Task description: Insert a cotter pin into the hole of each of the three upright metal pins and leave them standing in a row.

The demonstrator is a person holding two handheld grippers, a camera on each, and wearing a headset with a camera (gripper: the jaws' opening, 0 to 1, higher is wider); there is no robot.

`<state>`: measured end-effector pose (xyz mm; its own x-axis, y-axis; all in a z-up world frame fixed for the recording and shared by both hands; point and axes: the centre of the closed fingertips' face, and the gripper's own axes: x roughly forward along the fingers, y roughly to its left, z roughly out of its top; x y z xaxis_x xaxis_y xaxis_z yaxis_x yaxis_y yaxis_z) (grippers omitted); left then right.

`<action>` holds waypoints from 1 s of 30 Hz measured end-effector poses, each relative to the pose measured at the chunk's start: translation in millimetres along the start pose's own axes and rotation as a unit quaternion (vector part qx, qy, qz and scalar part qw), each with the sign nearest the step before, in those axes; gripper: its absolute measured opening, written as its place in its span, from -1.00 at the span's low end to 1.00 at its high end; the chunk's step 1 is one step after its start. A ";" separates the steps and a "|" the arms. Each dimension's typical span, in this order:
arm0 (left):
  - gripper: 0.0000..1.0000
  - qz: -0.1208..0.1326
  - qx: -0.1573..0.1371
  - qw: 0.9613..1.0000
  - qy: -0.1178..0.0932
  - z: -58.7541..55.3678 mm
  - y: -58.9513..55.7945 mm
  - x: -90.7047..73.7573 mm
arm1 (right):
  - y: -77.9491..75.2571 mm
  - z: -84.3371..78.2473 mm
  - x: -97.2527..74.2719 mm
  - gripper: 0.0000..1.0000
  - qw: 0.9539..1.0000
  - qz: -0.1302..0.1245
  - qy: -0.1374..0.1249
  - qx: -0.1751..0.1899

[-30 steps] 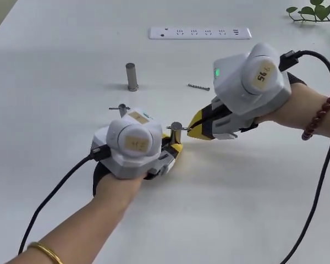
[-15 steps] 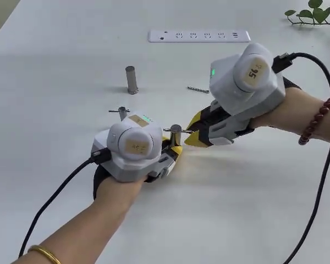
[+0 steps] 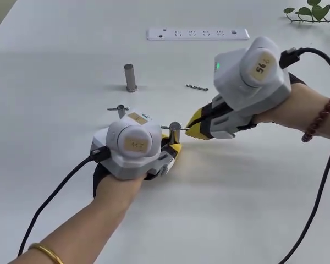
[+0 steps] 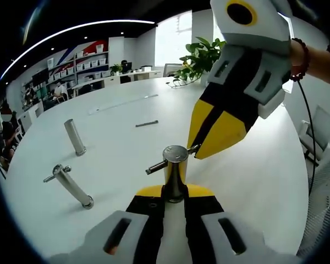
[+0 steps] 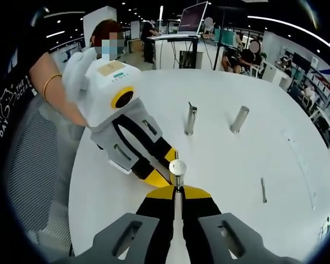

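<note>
Found the left gripper (image 4: 175, 192) clenched on the foot of the near metal pin (image 4: 175, 163), one jaw on each side, with the pin upright on the white table (image 3: 220, 187). Found the right gripper (image 5: 177, 191) pinched tight on one end of a cotter pin (image 4: 156, 166), tips just beside the head of that same metal pin and facing the left gripper from the opposite side. Noted the cotter pin lying crosswise through the hole near the pin's top, its other end protruding on the side away from the right gripper. Could not tell how far the cotter pin was seated.

Located a second metal pin (image 3: 121, 111) just behind the left gripper in the head view, upright, with an inserted cotter pin (image 3: 113, 109) across its top. Located a bare metal pin (image 3: 131, 77) farther back, upright, well apart from both grippers. Located a loose cotter pin (image 3: 197, 87) flat on the table, to the right of the bare metal pin and behind the right gripper. Noted a white power strip (image 3: 198, 34) near the far edge of the table and a green plant (image 3: 312, 11) at the far right corner.
</note>
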<state>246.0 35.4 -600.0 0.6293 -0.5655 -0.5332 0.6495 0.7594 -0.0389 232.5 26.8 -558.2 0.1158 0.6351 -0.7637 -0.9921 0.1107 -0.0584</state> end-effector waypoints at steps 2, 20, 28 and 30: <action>-0.78 0.000 -0.001 1.000 0.000 0.1 -0.1 -0.1 | 0.0 0.5 0.5 -1.00 1.000 0.000 0.001 -0.004; -0.78 0.009 -0.006 1.000 -0.001 -0.3 0.3 0.2 | -1.9 4.4 6.2 -1.00 1.000 0.002 -0.002 -0.012; -0.77 0.012 -0.008 1.000 -0.002 -0.2 0.6 0.7 | -2.7 3.1 7.6 -1.00 1.000 -0.001 -0.003 -0.003; -0.77 0.013 -0.008 1.000 -0.001 -0.2 0.6 0.7 | -3.1 2.2 8.5 -1.00 1.000 -0.001 -0.003 0.001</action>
<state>246.7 35.5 -600.5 0.6470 -0.5459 -0.5323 0.6255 0.7792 -0.0389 236.7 33.5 -563.1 0.1174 0.6395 -0.7598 -0.9919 0.1133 -0.0580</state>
